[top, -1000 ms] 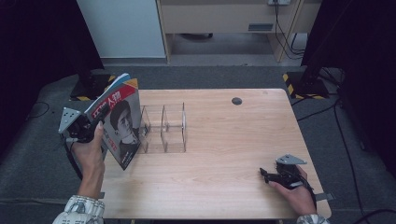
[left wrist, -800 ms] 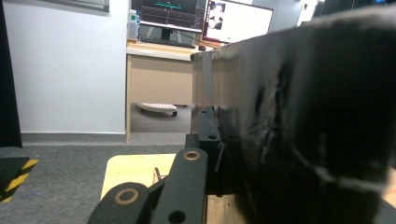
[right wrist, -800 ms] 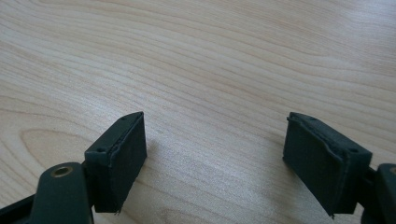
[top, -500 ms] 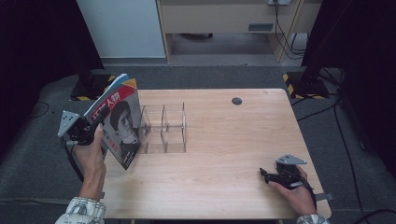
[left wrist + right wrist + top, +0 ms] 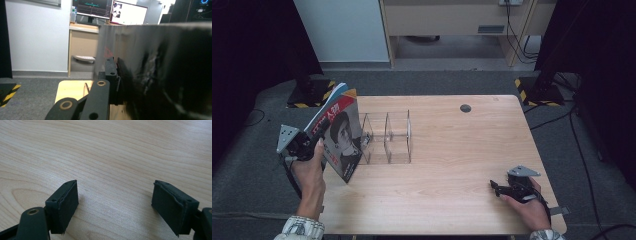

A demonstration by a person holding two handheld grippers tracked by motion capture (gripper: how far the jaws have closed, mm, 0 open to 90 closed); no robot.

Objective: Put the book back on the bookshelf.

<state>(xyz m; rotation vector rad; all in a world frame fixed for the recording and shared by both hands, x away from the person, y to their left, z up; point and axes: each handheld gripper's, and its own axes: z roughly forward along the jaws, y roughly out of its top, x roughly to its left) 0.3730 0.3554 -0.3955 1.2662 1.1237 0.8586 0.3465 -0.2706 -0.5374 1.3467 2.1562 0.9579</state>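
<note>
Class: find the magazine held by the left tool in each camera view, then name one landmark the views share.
High view: magazine at table's left edge, beside the clear rack.
Left gripper view: dark cover at right, clamped.
Right gripper view: not in it.
Shared landmark: wooden table.

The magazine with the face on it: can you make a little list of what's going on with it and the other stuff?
held thing: red and black magazine with a face on its cover
holder: left gripper, shut on it
where: tilted, beside the clear plastic divider rack
right gripper: open, holding nothing, low over the light wooden table
</note>
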